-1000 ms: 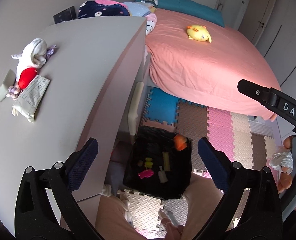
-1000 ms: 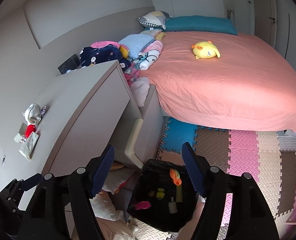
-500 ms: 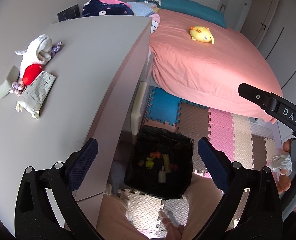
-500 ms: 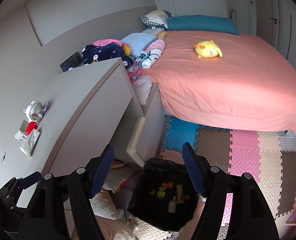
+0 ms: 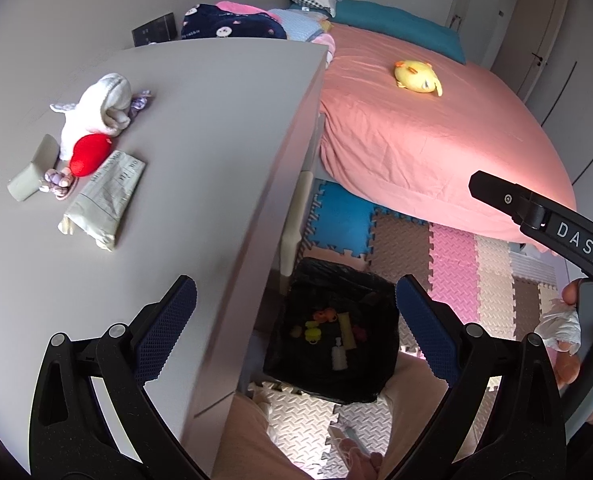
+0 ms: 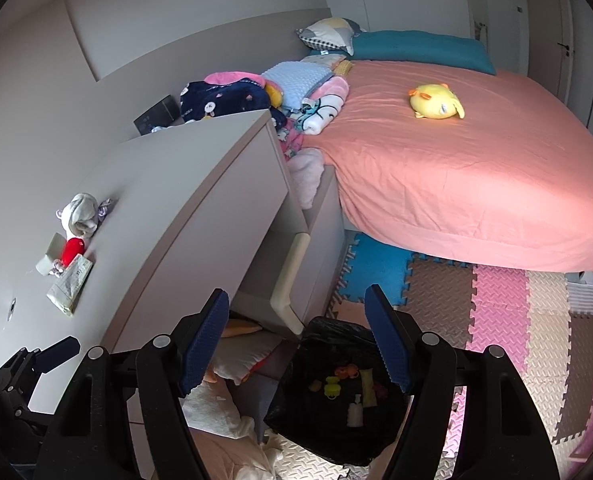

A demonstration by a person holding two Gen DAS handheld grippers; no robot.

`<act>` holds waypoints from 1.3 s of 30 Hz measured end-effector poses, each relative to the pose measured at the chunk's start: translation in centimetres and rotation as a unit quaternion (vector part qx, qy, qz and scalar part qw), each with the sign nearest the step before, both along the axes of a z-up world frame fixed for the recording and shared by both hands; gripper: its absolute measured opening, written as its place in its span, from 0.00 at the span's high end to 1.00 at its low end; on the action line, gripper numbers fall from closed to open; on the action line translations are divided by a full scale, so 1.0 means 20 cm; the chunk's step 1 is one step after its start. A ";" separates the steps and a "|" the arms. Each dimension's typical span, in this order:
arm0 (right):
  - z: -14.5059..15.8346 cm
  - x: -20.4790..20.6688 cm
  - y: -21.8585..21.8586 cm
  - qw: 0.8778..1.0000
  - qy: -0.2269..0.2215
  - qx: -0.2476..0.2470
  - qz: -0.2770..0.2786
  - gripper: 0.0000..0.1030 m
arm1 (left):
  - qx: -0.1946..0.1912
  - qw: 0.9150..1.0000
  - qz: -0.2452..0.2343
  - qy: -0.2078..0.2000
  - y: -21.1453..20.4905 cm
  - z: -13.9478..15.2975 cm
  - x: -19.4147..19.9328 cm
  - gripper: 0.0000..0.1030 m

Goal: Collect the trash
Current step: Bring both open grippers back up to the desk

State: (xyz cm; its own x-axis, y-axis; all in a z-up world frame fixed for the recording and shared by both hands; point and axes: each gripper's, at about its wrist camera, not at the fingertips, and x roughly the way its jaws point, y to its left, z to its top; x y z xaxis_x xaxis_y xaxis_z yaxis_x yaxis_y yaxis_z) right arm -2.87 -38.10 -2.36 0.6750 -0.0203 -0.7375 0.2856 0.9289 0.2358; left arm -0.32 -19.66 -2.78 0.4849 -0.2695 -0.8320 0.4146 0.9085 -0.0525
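Note:
A black-lined trash bin (image 5: pixel 372 292) stands on the floor by the grey desk (image 5: pixel 200 128), with several small bits of trash inside; it also shows in the right wrist view (image 6: pixel 328 330). On the desk lie a white cloth (image 5: pixel 98 110), a red object (image 5: pixel 88 155), a folded paper packet (image 5: pixel 104 198) and a grey block (image 5: pixel 32 170). My left gripper (image 5: pixel 296 328) is open and empty above the desk edge and bin. My right gripper (image 6: pixel 296 340) is open and empty above the bin. The cluster shows small in the right wrist view (image 6: pixel 74 240).
A bed with a pink sheet (image 6: pixel 476 152) and a yellow plush (image 6: pixel 436 102) fills the right. Foam puzzle mats (image 6: pixel 496 312) cover the floor. An open drawer (image 6: pixel 292 276) juts out beside the bin. Piled clothes (image 6: pixel 232 94) lie behind the desk.
An orange item dropped into the bin and now lies among the trash. The left gripper has shifted left, bringing the desk clutter closer. Both grippers stay open.

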 end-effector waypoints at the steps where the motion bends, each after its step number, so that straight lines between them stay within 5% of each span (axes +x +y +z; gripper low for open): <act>1: 0.00 0.01 0.01 1.000 0.000 0.001 0.002 0.31 | 0.000 1.000 0.003 -0.001 0.02 0.01 0.01 0.06; 39: 0.04 0.44 0.85 0.991 0.015 -0.025 0.129 0.28 | 0.011 0.993 0.117 -0.017 0.85 0.12 0.35 0.06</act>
State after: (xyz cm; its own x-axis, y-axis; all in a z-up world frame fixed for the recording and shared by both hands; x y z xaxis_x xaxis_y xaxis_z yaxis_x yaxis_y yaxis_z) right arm 6.00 -21.18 -1.56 0.6403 0.1124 -0.7599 0.0434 0.9824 0.1818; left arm 6.69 -2.65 -0.31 0.5596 -0.1276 -0.8189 0.1924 0.9811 -0.0214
